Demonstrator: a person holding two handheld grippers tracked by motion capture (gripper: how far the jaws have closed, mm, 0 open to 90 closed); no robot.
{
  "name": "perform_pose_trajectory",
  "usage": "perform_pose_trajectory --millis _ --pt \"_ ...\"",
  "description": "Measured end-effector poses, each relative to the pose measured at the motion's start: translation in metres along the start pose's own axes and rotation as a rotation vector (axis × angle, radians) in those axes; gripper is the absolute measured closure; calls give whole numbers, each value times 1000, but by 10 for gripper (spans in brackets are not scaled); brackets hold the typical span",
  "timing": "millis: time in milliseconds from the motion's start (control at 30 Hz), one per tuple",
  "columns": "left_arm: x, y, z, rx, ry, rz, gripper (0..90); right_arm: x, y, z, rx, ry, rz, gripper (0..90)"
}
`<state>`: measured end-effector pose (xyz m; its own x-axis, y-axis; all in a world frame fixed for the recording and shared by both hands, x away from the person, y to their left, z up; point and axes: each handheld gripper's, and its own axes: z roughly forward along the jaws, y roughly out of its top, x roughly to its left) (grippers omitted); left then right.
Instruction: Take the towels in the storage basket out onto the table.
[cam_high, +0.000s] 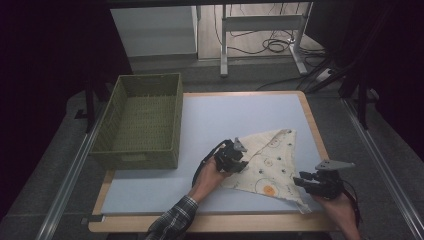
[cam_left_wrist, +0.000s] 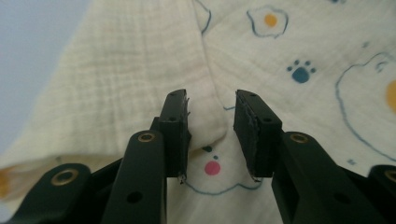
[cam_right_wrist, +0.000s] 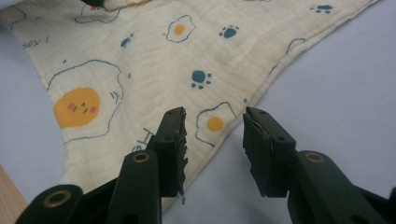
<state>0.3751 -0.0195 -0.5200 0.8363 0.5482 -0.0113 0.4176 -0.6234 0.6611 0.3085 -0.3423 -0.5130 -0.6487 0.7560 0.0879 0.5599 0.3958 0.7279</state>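
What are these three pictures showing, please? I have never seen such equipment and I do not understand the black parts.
A person sits at a table and holds a hand tool in each hand, each with two black jaws for pinching things. The high view looks down on the table: the left gripper is over a printed cloth, the right gripper is at the cloth's near corner. A green woven basket stands to the left. The other two pictures come from cameras riding on each tool, looking along its jaws. In the left gripper view the open jaws straddle a raised fold of cloth. In the right gripper view the jaws are open and hold nothing.
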Motion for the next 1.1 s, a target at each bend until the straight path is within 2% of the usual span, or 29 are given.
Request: perform_pose_trajectory --millis 33,67,100,133,233,367,400,533,600,667,700,767,867,1000,1100 --pt "0 -1 3 6 5 6 691 1 -1 1 -2 1 1 585" --pt "0 -2 4 -11 11 17 729 1 -2 1 -4 1 -2 584" --pt "1 -2 3 -9 12 -6 822 0 -3 0 -4 0 -2 583" --pt "3 -1 3 -9 13 -8 860 0 -4 -1 -6 -2 6 582" --pt "10 5 -2 -18 26 -14 864 -2 -5 -3 -10 -3 13 582" --pt "34 20 -13 -31 85 -40 857 -2 -4 -6 -19 -2 15 579" --pt "44 25 -17 -31 112 -46 856 -2 -3 -6 -18 -2 14 578" --pt "78 39 -27 -53 186 -109 850 -2 0 -5 -18 -2 6 574" --pt "96 44 -30 -57 246 -140 841 -1 2 -4 -18 -2 5 571" --pt "112 46 -32 -67 280 -184 786 -1 4 -3 -15 -3 3 568" --pt "118 46 -33 -79 283 -202 731 -2 4 -3 -15 -5 1 564" --pt "122 44 -34 -91 266 -219 686 -3 6 -2 -16 -6 1 556" --pt "118 41 -28 -70 279 -190 637 -7 7 3 -9 -11 9 541" --pt "118 37 -20 -56 281 -185 588 -14 11 9 -4 -27 29 526" --pt "124 34 -14 -53 281 -198 575 -21 17 16 -12 -41 43 496"
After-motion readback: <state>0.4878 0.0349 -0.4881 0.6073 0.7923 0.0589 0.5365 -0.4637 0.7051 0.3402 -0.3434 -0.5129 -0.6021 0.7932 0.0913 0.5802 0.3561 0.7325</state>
